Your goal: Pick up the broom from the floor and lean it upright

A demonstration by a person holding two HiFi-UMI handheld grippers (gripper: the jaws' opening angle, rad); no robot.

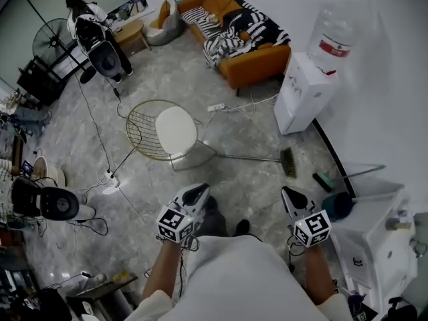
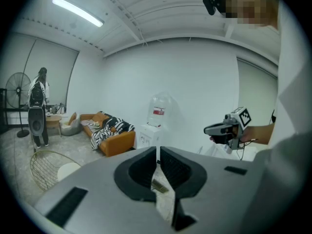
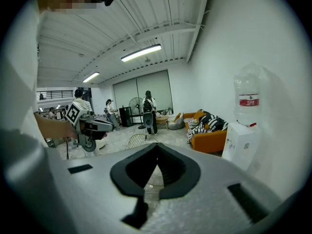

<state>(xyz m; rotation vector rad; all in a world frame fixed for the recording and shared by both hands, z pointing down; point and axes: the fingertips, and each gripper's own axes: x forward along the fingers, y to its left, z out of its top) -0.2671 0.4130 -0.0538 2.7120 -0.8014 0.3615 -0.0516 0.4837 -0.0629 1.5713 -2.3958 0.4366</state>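
Close in, low down: nothing held in the left tongs [image 1: 198, 191], squeezed all but together, just a thin slit left. Same with the right tongs [image 1: 287, 192]: pressed together, nothing inside. Near the broom [image 1: 251, 157] but not touching it.

A bit farther out, flat on the floor [image 1: 227, 192], not yet picked up. Lies sideways across the head view. Thin stick end to the left, close by the feet of the chair [image 1: 167, 131]. Brush end to the right, toward the cooler [image 1: 304, 92].

Probably light and easy to lift. Looks stiff, thin and smooth along the stick, so maybe slippery in a grip. Looks soft and bendy at the brush end, so no good for holding. Best to open up, come down from above and pinch the stick, likely a bit nearer the brush end, where most of the weight seems to sit. Then tip up with the brush end down.

Farthest off, past the cooler: bare wall [image 1: 388, 72], likely fine for leaning.
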